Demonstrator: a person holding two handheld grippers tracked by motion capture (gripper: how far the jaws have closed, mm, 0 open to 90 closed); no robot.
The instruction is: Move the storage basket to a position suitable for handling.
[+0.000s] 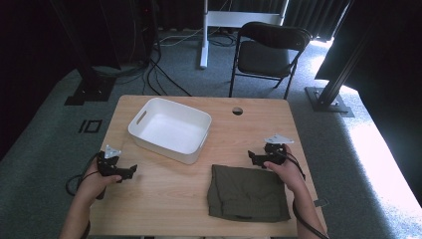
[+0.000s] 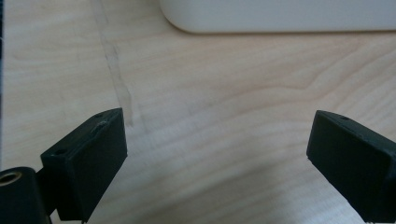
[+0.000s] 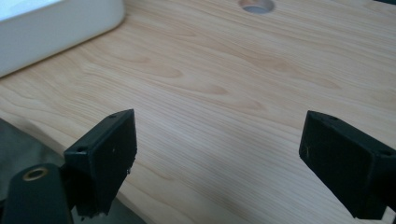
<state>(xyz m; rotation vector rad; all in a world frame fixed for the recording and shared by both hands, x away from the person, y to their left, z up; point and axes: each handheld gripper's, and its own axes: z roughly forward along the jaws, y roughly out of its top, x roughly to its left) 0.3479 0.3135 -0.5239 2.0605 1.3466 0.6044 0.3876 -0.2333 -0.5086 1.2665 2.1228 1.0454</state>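
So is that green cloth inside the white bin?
No, the cloth lies folded on the table, apart from the empty bin.

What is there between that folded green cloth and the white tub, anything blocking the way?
Nothing visible. Bare wooden table lies between the folded green cloth and the white tub, which looks empty. The right tongs hang open by the cloth's far corner; the left tongs sit open off to the side.

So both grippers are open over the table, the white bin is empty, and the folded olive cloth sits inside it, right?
Not quite. The folded olive cloth is not in the white bin; it lies flat on the table in front of the bin, beside the right gripper, as the high view shows. The bin is empty, and the left gripper is open too.
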